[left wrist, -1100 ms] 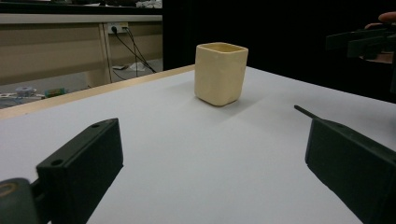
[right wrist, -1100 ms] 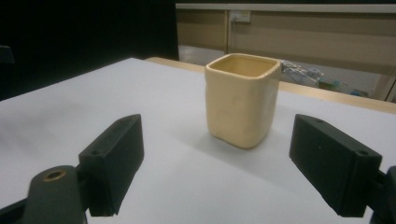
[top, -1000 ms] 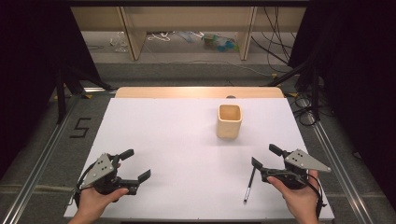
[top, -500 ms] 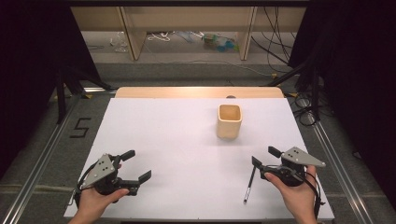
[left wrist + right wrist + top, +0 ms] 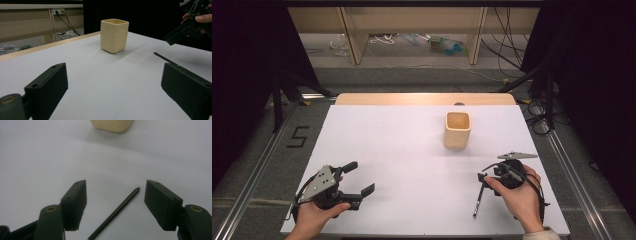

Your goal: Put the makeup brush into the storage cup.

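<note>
Here the right gripper (image 5: 115, 202) straddles the black pen (image 5: 117, 211) on the white table (image 5: 402, 150) — jaws apart, just closing, not yet touching it. Its long axis runs obliquely between them. The left gripper (image 5: 357, 180) gapes empty, well apart.

A laboratory or test room set up for recording is indicated. The bench (image 5: 412, 150) is covered with a plain white sheet and framed by metal rails (image 5: 257, 175) at both sides. Black curtains (image 5: 247, 60) are hung to left and right. A number 5 (image 5: 298, 136) is marked on the grey floor. Loose cables (image 5: 512, 55) are trailed across the floor behind, beneath pale wooden furniture (image 5: 357, 35), and a wall socket (image 5: 58, 11) with plugged leads is seen.
</note>
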`<state>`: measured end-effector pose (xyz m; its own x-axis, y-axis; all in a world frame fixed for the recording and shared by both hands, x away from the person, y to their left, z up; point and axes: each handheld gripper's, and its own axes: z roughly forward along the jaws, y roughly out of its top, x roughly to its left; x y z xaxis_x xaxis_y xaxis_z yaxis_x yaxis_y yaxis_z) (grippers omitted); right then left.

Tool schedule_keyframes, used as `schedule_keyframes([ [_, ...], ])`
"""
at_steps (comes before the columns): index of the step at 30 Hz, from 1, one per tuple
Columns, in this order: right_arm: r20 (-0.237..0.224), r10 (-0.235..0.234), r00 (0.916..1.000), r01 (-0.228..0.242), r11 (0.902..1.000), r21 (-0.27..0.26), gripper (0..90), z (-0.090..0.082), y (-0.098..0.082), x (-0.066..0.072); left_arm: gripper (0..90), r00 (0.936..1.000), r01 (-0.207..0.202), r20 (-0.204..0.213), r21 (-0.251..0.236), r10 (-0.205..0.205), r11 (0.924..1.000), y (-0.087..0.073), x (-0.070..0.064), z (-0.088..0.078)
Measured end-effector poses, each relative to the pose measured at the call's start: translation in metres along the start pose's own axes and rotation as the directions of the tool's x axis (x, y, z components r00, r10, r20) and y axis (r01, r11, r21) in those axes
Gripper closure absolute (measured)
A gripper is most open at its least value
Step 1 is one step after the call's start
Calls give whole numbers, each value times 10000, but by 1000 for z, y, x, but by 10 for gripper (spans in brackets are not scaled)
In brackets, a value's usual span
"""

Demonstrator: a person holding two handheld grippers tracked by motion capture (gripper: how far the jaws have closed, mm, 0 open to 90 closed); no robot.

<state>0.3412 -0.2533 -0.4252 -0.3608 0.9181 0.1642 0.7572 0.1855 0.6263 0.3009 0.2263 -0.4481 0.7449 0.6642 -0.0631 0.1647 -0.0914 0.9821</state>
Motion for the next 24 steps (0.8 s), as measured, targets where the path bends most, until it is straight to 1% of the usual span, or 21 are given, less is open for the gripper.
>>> schedule_keyframes([
  [1, 0, 0, 10000, 0, 10000, 0, 358, 0, 0, 0, 67, 10000, -88, 13, -1, 88, 10000, 0, 0, 0],
  [2, 66, 8, 10000, -10, 9995, 324, 358, 1, 1, 0, 67, 9999, -101, 31, 0, 101, 9999, 0, 1, 0],
  [4, 399, -51, 9992, 11, 9951, 987, 360, 5, 5, 2, 67, 9999, -133, 96, -76, 134, 9999, 0, 1, 1],
  [5, 510, 92, 9987, -156, 9917, 1275, 358, 6, 6, 4, 68, 9999, -128, 100, -71, 129, 9999, 0, 1, 1],
  [6, 594, 454, 9972, -544, 9854, 1611, 354, 8, 7, 7, 68, 9999, -128, 108, -64, 129, 9999, 0, 1, 1],
  [7, 607, 171, 9980, -273, 9848, 1716, 351, 11, 8, 6, 69, 9999, -154, 54, 15, 154, 9999, 0, 1, 1],
  [8, 579, 474, 9972, -595, 9714, 2297, 347, 12, 9, 8, 69, 10000, -41, 24, 56, 41, 10000, 0, 0, 1],
  [9, 588, 599, 9965, -727, 9662, 2472, 346, 15, 10, 9, 69, 10000, -65, 35, 74, 65, 10000, 0, 0, 1],
  [10, 564, 568, 9968, -700, 9608, 2681, 345, 18, 10, 9, 69, 10000, -51, 41, 85, 50, 10000, -1, 0, 1],
  [11, 388, 537, 9978, -621, 9623, 2647, 345, 20, 9, 8, 69, 10000, -80, 50, 97, 80, 9999, -1, 0, 1],
  [12, 355, 406, 9985, -488, 9599, 2761, 347, 22, 9, 7, 70, 9999, -81, 75, 100, 80, 9999, -1, 0, 1],
  [13, 329, 520, 9981, -593, 9560, 2872, 349, 24, 10, 8, 70, 9999, -146, 92, 109, 145, 9998, 0, 0, 1],
  [15, 485, 484, 9976, -616, 9447, 3220, 350, 28, 11, 9, 71, 9999, -122, 64, 132, 122, 9998, -1, 0, 1],
  [16, 418, 331, 9986, -450, 9437, 3278, 350, 30, 11, 7, 71, 9999, -99, 67, 146, 98, 9998, -1, -1, 1],
  [17, 444, 293, 9986, -427, 9393, 3403, 350, 31, 11, 7, 71, 9999, -92, 72, 143, 91, 9999, -1, -1, 1],
  [18, 521, 460, 9976, -612, 9366, 3451, 350, 33, 10, 8, 71, 9999, -80, 74, 144, 79, 9999, -1, -1, 1],
  [20, 363, 446, 9983, -548, 9302, 3631, 354, 35, 11, 7, 72, 9999, -73, 78, 153, 72, 9999, -1, -1, 2],
  [21, 452, 734, 9963, -851, 9197, 3832, 356, 35, 11, 9, 72, 9999, -77, 77, 157, 76, 9998, -1, -1, 2],
  [22, 470, 640, 9968, -772, 9193, 3859, 361, 36, 11, 8, 73, 9999, -68, 77, 157, 67, 9999, -1, -1, 2],
  [23, 484, 667, 9966, -804, 9147, 3960, 364, 37, 11, 8, 73, 9999, -83, 76, 174, 82, 9998, -1, -1, 2],
  [24, 432, 482, 9979, -614, 9167, 3948, 370, 38, 11, 7, 73, 9999, -75, 74, 173, 73, 9998, -1, -1, 2],
])
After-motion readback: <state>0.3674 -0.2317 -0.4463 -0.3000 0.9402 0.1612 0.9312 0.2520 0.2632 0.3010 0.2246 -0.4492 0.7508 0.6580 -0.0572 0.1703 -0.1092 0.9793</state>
